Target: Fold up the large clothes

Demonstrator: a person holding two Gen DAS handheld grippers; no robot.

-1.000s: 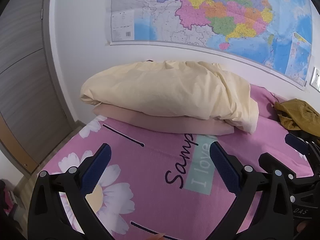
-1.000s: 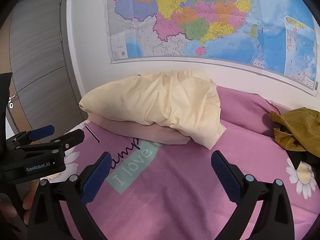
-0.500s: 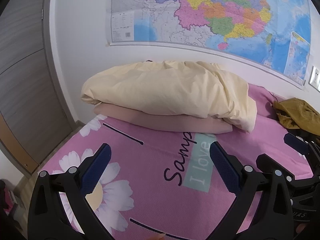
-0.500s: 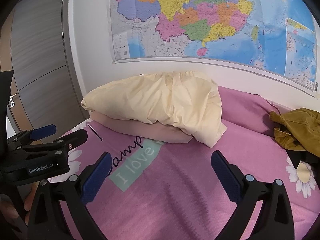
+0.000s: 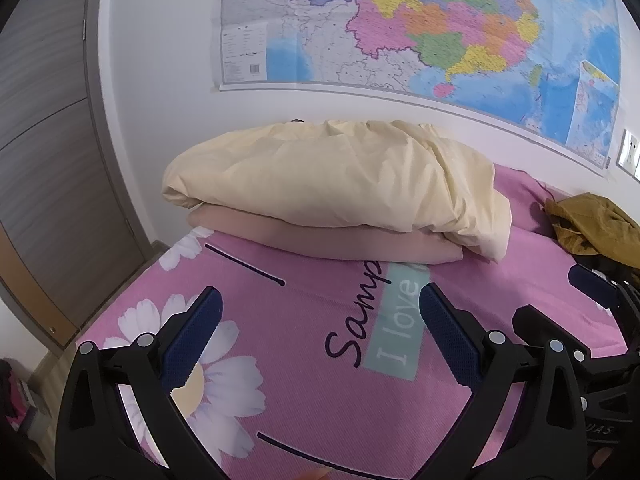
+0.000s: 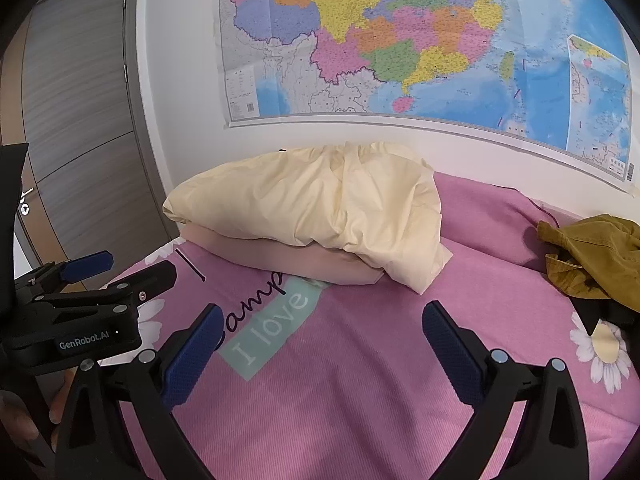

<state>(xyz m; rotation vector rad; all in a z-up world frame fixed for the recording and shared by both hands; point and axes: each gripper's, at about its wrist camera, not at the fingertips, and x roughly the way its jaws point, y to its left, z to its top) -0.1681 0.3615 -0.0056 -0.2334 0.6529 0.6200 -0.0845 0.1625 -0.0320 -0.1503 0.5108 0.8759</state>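
Note:
A crumpled mustard-yellow garment (image 6: 592, 256) lies at the far right of the pink bed, with a dark piece of cloth just below it; it also shows in the left wrist view (image 5: 592, 228). My left gripper (image 5: 320, 336) is open and empty above the pink bedsheet (image 5: 304, 380). My right gripper (image 6: 322, 344) is open and empty above the sheet (image 6: 360, 380), well left of the garment. The left gripper's body shows at the left edge of the right wrist view (image 6: 80, 312).
A folded cream duvet (image 5: 340, 184) on a beige blanket (image 5: 340, 240) lies at the bed's head against the white wall. A large map (image 6: 400, 40) hangs above. A grey door (image 6: 80, 120) stands at the left, past the bed's edge.
Both views have shifted slightly; the duvet stack sits a little further left and nearer in the right wrist view. Both grippers stay open and empty.

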